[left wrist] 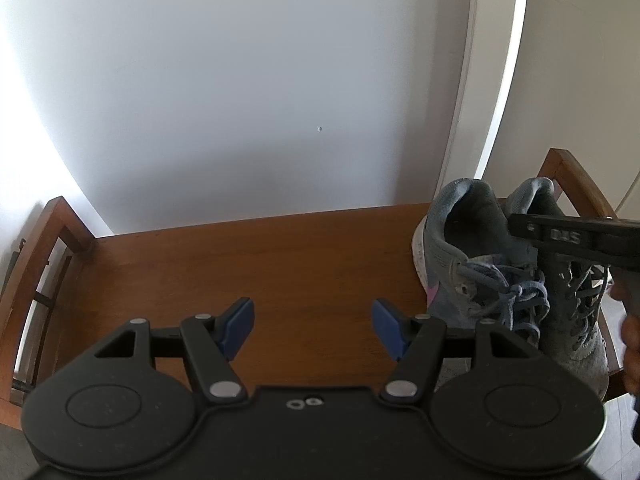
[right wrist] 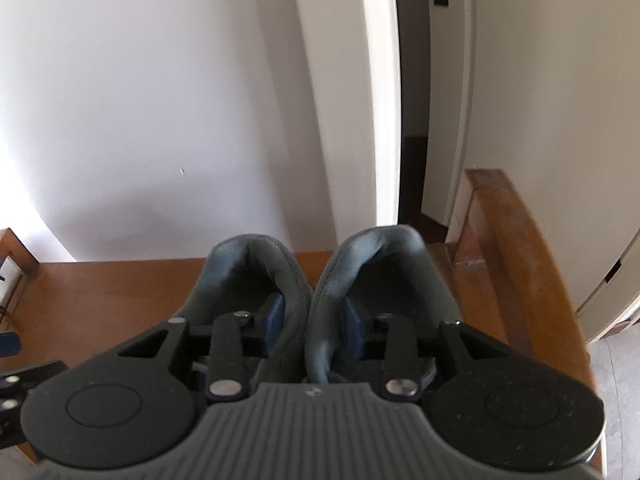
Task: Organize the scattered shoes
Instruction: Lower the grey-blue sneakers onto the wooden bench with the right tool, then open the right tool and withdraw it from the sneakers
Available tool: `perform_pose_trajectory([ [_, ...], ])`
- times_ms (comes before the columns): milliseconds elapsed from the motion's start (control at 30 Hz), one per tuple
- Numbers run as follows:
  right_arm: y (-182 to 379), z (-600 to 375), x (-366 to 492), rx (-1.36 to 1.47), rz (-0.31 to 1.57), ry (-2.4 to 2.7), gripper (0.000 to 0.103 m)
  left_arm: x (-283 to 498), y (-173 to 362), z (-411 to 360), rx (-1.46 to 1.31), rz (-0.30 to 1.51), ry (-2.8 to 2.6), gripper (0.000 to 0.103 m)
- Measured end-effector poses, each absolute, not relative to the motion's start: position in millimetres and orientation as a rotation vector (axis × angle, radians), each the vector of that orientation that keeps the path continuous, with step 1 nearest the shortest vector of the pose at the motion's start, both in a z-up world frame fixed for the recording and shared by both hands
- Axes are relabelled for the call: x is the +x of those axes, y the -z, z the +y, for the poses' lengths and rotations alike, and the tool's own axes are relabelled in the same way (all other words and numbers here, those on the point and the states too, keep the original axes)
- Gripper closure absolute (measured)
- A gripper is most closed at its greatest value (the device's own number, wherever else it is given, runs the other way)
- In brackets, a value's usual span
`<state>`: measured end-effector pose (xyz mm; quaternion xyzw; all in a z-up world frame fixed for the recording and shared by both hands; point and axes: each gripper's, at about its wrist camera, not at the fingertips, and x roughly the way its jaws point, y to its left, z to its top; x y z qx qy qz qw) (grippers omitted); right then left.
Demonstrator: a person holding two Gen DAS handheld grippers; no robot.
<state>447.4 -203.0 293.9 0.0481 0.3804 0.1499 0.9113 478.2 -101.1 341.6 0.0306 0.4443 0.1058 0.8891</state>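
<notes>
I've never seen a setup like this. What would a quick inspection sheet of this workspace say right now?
Surface: brown wooden bench top, mostly bare.
Job's things: pair of grey lace-up sneakers side by side at the bench's right end, heels toward the wall.
Clutter: nothing seen.
Grippers: left gripper open, holding nothing; right gripper has one blue pad inside each sneaker, pinching their inner collars together.
Cables: nothing seen.
Surroundings: white wall, white door frame, wooden armrest.

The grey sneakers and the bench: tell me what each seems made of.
Grey sneakers: apparently knit or mesh fabric, matte, with woven laces and a speckled pale sole, likely foam or rubber. Bench: looks like wood, reddish-brown with faint grain and a low satin sheen.
</notes>
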Motion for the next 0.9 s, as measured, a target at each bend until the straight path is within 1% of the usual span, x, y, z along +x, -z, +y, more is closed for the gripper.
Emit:
perform_pose_trajectory([
  [33, -296.1, -204.4, 443.5, 0.102, 0.778, -0.312, 0.060, 477.7, -341.4, -100.9, 0.061, 0.924, -0.222, 0.038],
  [133, -304.7, -229.8, 489.8, 0.103, 0.781, -0.327, 0.058, 473.5, -339.2, -99.6, 0.056, 0.929, -0.232, 0.038],
  [200, -289.0, -273.4, 502.0, 0.107, 0.765, -0.351, 0.052, 469.9, -337.1, -97.9, 0.048, 0.933, -0.241, 0.038],
  [233, -322.1, -282.7, 537.8, 0.106, 0.756, -0.370, 0.051, 468.6, -335.8, -96.8, 0.046, 0.935, -0.245, 0.038],
  [267, -305.7, -283.3, 535.3, 0.102, 0.746, -0.383, 0.047, 465.6, -333.6, -94.9, 0.040, 0.942, -0.255, 0.038],
  [300, -306.8, -280.1, 531.4, 0.098, 0.740, -0.396, 0.041, 463.0, -331.2, -92.8, 0.035, 0.948, -0.266, 0.038],
  [333, -307.5, -276.6, 527.5, 0.093, 0.737, -0.409, 0.039, 461.4, -328.9, -90.8, 0.032, 0.952, -0.271, 0.038],
  [433, -304.1, -261.7, 517.3, 0.074, 0.751, -0.465, 0.037, 451.3, -322.5, -83.3, 0.015, 0.971, -0.298, 0.038],
  [500, -301.9, -251.7, 510.6, 0.061, 0.761, -0.502, 0.032, 441.5, -319.8, -77.1, 0.002, 0.978, -0.318, 0.038],
  [667, -297.5, -228.7, 493.4, 0.030, 0.783, -0.593, 0.028, 411.9, -318.8, -56.6, -0.038, 0.983, -0.368, 0.038],
  [733, -309.8, -227.5, 474.6, 0.024, 0.784, -0.625, 0.026, 397.5, -320.6, -47.3, -0.052, 0.979, -0.387, 0.038],
  [800, -334.0, -225.9, 457.6, 0.005, 0.786, -0.662, 0.025, 375.1, -322.5, -31.3, -0.070, 0.978, -0.420, 0.038],
  [900, -340.4, -208.6, 429.6, -0.038, 0.793, -0.716, 0.025, 336.2, -322.0, -6.8, -0.103, 0.976, -0.470, 0.038],
])
